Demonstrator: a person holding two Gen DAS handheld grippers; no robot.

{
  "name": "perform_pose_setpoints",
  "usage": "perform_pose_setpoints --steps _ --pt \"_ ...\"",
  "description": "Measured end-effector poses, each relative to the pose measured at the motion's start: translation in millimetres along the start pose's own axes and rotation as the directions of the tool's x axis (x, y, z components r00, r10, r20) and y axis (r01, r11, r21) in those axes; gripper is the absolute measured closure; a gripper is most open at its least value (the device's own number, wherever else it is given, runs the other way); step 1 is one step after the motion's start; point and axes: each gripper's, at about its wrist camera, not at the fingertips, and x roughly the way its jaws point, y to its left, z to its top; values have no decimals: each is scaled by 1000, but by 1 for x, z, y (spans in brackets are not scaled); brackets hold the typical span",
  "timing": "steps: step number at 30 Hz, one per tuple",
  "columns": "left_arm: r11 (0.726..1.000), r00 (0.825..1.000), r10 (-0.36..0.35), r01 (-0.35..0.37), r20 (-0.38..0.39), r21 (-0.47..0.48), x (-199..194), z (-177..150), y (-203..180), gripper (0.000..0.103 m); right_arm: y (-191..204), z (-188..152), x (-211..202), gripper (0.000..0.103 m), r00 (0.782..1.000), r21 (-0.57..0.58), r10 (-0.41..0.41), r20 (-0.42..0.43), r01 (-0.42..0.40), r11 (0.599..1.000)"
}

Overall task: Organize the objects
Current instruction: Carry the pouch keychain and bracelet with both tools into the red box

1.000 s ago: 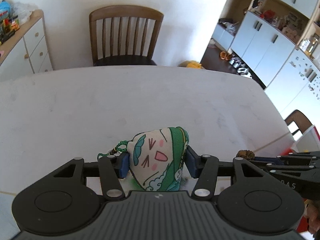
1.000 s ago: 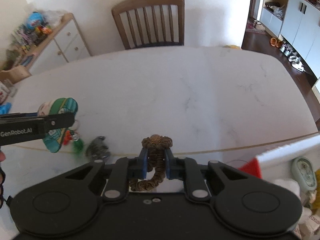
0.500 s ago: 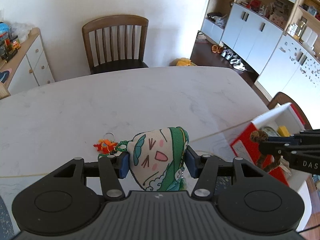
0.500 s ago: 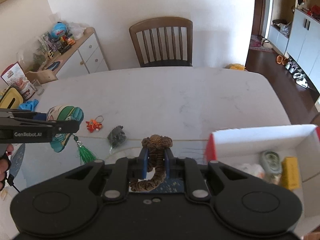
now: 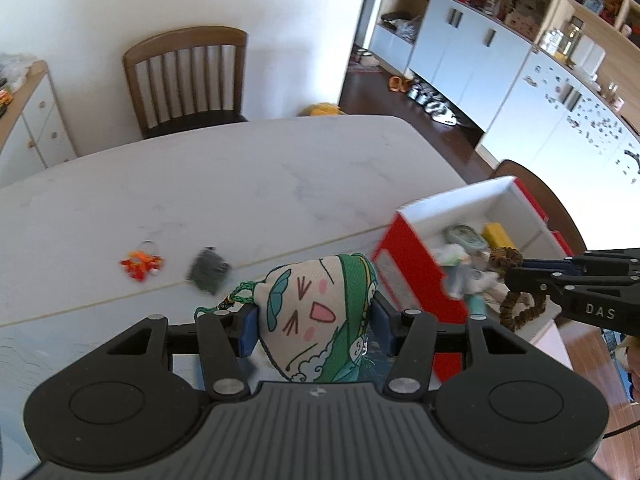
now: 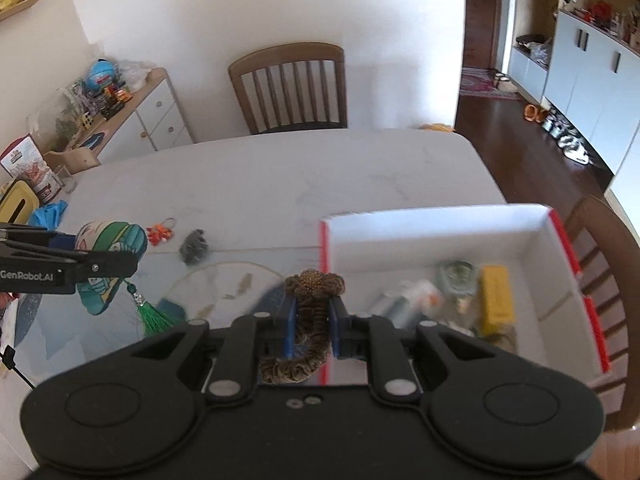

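At lower centre the left gripper (image 5: 314,320), marked "GenRobot.AI", clasps a cartoon-face pouch (image 5: 316,312); the right gripper (image 6: 313,312), lettered "DAS", pinches a brown scrunchie (image 6: 310,300).

The left gripper (image 5: 314,322) clamps a cartoon-faced cloth pouch (image 5: 316,312) above the white table (image 5: 240,184). An orange charm (image 5: 141,265) and a dark grey object (image 5: 208,270) lie near the table's near edge. At its right edge, the right gripper (image 5: 516,270) holds a brown scrunchie (image 5: 516,304) over the red-and-white box (image 5: 416,264).
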Motion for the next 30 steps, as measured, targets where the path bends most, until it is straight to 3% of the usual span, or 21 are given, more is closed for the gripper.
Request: perform_pose_setpoints --steps 15,23,30 --pt "990 996 -93 91 13 112 18 25 -130 49 -108 -23 -25 87 998 76 -66 10 65 995" --pt "984 996 -84 78 27 161 52 40 -186 49 -148 -23 -19 87 996 105 -85 8 83 991" --pt "972 999 -32 41 -43 232 99 32 -219 49 -174 -23 0 87 993 101 -112 -34 115 988"
